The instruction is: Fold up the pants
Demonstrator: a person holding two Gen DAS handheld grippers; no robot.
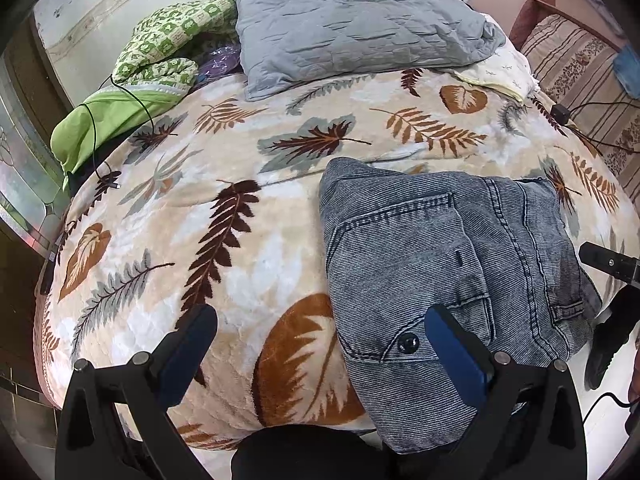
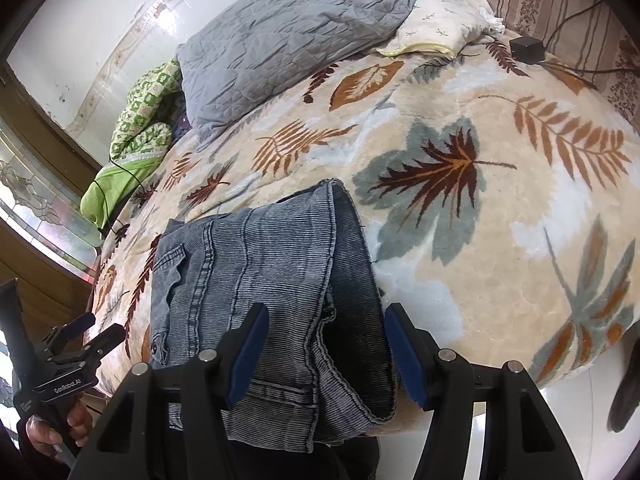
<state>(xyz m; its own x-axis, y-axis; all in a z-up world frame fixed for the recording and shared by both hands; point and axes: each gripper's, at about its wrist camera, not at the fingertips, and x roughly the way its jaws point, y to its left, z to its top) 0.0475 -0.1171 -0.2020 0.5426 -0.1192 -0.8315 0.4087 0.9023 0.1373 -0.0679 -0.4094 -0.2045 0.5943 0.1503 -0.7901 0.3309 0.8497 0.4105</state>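
Pants (image 1: 432,264), folded into a compact grey-blue denim bundle, are lying on the bed near its close edge, on a leaf-patterned blanket (image 1: 224,216). I am looking over them from both wrist views. In the left wrist view the bundle is sitting toward the right, a buttoned back pocket (image 1: 408,344) facing up at its near end.

Left tool (image 1: 320,336): I am holding it above the near edge of the bed with its jaws standing wide apart and nothing pressed between the pads. Its right finger (image 1: 456,352) is showing over the left part of the pants, and its left finger is hanging over bare blanket.

Right tool (image 2: 326,344): I am holding it over the right end of the bundle, jaws parted, with a folded hem (image 2: 352,360) lying in the gap. Whether its left pad (image 2: 248,352) is touching the cloth I cannot tell; the right pad is standing just beside the bundle's edge, so nothing is being gripped.

At the far end of the bed a grey quilted pillow (image 1: 352,28) is resting on the blanket, a green patterned cloth (image 1: 160,48) bunched at its left. A hand (image 2: 52,428) is showing at the lower left of the right wrist view, holding the left tool's handle.
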